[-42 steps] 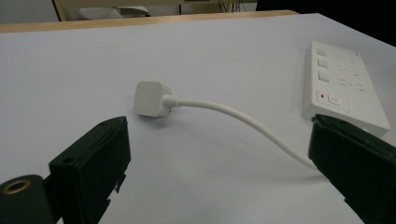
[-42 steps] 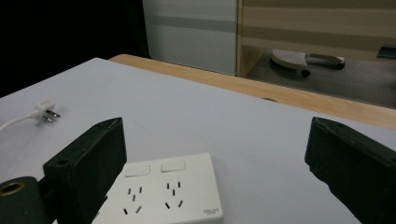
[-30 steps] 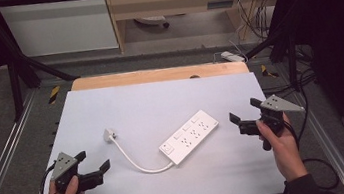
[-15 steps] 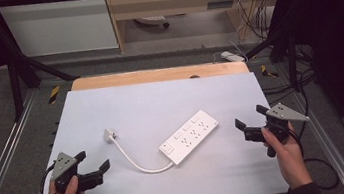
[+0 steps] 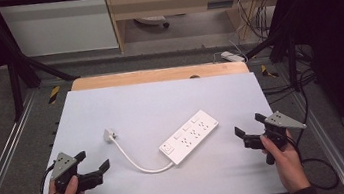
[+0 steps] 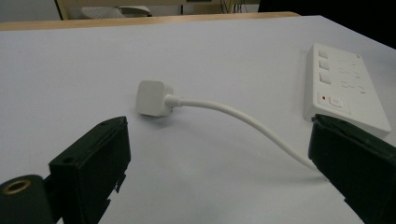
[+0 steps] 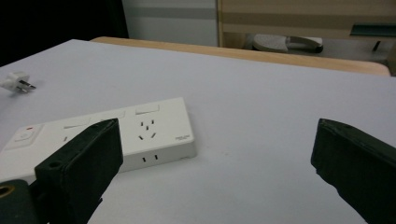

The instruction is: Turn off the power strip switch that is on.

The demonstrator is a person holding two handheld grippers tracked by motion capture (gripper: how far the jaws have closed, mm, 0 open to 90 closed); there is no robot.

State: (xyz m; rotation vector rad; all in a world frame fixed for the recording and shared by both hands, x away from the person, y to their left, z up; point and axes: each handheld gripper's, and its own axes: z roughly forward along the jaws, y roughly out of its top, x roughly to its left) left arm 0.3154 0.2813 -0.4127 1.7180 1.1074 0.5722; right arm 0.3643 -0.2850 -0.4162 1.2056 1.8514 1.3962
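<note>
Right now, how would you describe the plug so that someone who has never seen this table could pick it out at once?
Start at the pale grey table top, then find the white power strip lying at a slant near its middle. A white cord curves from the strip's nearer end toward the left gripper and ends in the plug: a small white block, far smaller than the strip.

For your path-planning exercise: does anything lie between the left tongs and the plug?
Nothing visible. The left tongs stand open, and bare table lies between them and the plug. Its cord runs off toward the power strip.
</note>
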